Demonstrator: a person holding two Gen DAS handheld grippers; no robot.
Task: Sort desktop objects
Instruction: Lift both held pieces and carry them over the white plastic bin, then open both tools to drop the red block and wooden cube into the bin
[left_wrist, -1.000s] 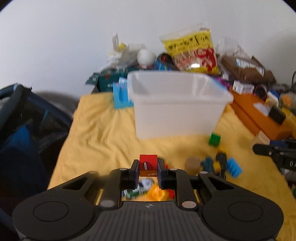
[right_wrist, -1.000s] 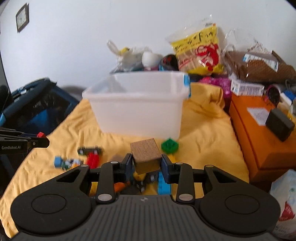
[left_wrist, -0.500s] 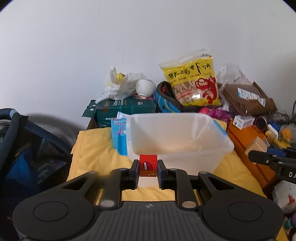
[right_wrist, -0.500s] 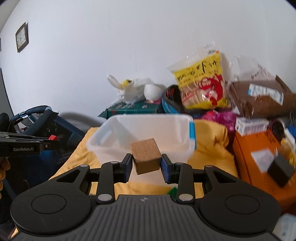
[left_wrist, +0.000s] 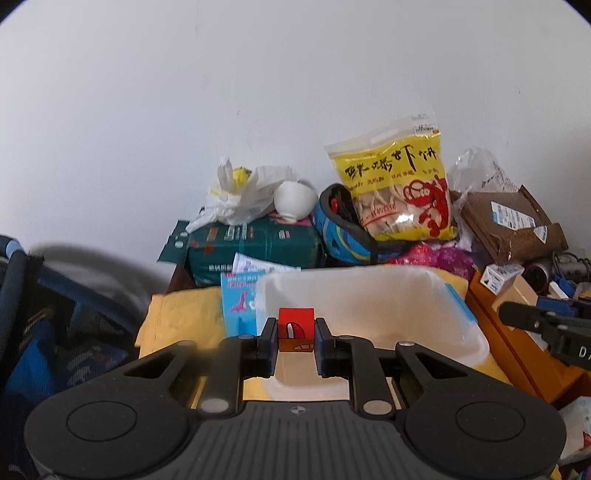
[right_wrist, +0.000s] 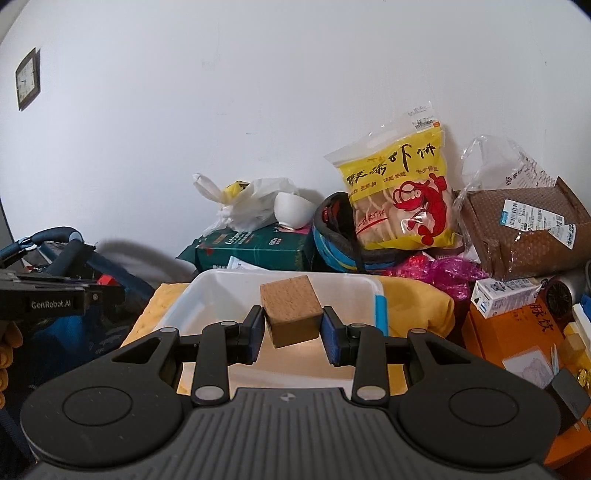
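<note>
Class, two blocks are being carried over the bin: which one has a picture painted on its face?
The small red block, held in the left tool. The bigger block in the right tool is plain bare wood.

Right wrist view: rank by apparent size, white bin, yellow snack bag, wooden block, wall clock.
1. white bin, partly hidden by the gripper
2. yellow snack bag
3. wooden block, held close to the lens, so it looks bigger than it is
4. wall clock

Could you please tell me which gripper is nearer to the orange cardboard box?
Right: the right gripper is beside the orange cardboard box; the left gripper is farther off, toward the blue bag.
</note>
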